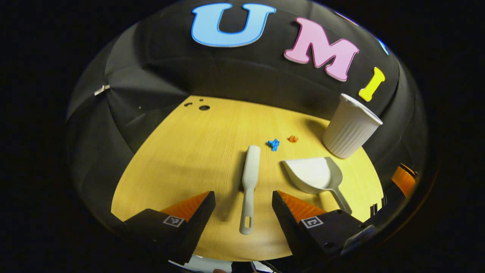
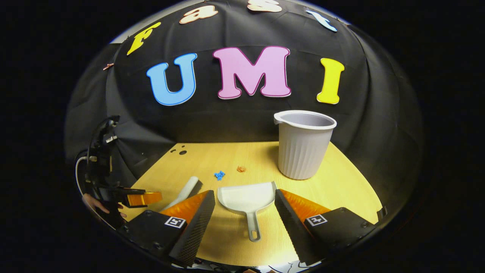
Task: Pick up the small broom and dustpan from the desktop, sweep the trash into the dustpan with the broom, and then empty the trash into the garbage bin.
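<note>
Left claw (image 1: 243, 203) spread wide above the broom (image 1: 250, 182), its handle lying between the fingers, untouched. Right claw (image 2: 244, 203) likewise released over the dustpan (image 2: 248, 199) on the table (image 2: 341, 185). Blue scrap (image 2: 219, 174) and orange scrap (image 2: 240, 168) beyond, near the bin (image 2: 303, 146).

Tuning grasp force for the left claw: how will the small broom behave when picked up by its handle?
The small broom looks like thin moulded plastic, so probably light and stiff. Its slim handle lies flat on the desktop, so the fingers may scrape the wood. The head is wider, so it may droop head-down if gripped near the handle's end.
</note>
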`<state>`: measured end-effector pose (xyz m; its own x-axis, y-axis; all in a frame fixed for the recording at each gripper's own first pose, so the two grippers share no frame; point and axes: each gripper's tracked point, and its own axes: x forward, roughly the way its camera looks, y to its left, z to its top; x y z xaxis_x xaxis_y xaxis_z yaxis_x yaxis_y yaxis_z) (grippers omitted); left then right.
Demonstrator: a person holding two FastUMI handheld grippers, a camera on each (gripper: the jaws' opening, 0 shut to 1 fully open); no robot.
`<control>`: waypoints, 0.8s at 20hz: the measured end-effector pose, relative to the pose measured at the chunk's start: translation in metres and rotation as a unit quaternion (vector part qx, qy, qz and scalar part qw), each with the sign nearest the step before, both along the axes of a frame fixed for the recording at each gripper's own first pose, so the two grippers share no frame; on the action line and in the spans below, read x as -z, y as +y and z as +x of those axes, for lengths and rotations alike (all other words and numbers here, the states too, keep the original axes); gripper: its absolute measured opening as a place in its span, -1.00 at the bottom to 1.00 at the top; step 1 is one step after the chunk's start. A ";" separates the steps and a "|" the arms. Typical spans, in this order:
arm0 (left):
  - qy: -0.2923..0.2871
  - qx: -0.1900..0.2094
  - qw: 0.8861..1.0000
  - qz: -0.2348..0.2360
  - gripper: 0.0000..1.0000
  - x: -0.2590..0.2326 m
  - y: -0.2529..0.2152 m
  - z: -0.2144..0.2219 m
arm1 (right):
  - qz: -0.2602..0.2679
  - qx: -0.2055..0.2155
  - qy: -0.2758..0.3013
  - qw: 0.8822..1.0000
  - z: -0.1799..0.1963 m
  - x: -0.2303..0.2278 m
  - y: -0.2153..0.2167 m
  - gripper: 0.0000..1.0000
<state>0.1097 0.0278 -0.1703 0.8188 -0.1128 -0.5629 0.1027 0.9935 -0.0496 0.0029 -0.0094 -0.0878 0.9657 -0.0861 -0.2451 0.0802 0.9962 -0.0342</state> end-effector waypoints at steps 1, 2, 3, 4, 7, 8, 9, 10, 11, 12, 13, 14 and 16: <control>0.019 0.001 1.000 0.001 0.92 0.012 -0.003 0.007 | -0.009 -0.002 0.007 1.000 -0.001 0.007 -0.002 0.97; 0.037 0.002 0.999 0.004 0.92 0.022 -0.005 0.013 | -0.016 -0.002 0.011 1.000 -0.003 0.012 -0.006 0.98; 0.053 0.004 0.999 0.008 0.92 0.033 -0.006 0.018 | -0.019 -0.003 0.016 1.000 -0.005 0.017 -0.009 0.98; 0.068 0.003 0.998 0.009 0.92 0.043 -0.008 0.024 | -0.019 -0.003 0.024 1.000 -0.010 0.026 -0.012 0.97; 0.113 -0.001 0.993 0.026 0.92 0.066 -0.009 0.035 | 0.001 0.005 0.058 0.998 -0.023 0.057 -0.017 0.98; 0.125 0.001 0.992 0.036 0.92 0.072 -0.009 0.039 | 0.005 0.008 0.063 0.998 -0.023 0.061 -0.020 0.98; 0.134 0.001 0.990 0.047 0.92 0.076 -0.009 0.042 | 0.005 0.011 0.065 0.998 -0.020 0.062 -0.023 0.98; 0.143 0.001 0.988 0.058 0.91 0.082 -0.009 0.047 | 0.003 0.015 0.064 0.998 -0.016 0.061 -0.028 0.98; 0.150 -0.001 0.986 0.069 0.91 0.085 -0.009 0.050 | 0.004 0.020 0.062 0.998 -0.013 0.059 -0.034 0.97; 0.154 -0.003 0.985 0.082 0.89 0.088 -0.008 0.056 | 0.006 0.024 0.061 0.998 -0.009 0.058 -0.039 0.98; 0.163 -0.005 0.982 0.092 0.89 0.092 -0.007 0.059 | 0.009 0.029 0.062 0.998 -0.007 0.059 -0.043 0.98; 0.174 -0.005 0.980 0.096 0.84 0.099 -0.008 0.062 | 0.012 0.033 0.064 0.997 -0.004 0.061 -0.048 0.97; 0.184 -0.007 0.978 0.096 0.75 0.105 -0.013 0.067 | 0.023 0.040 0.073 0.996 0.001 0.065 -0.052 0.98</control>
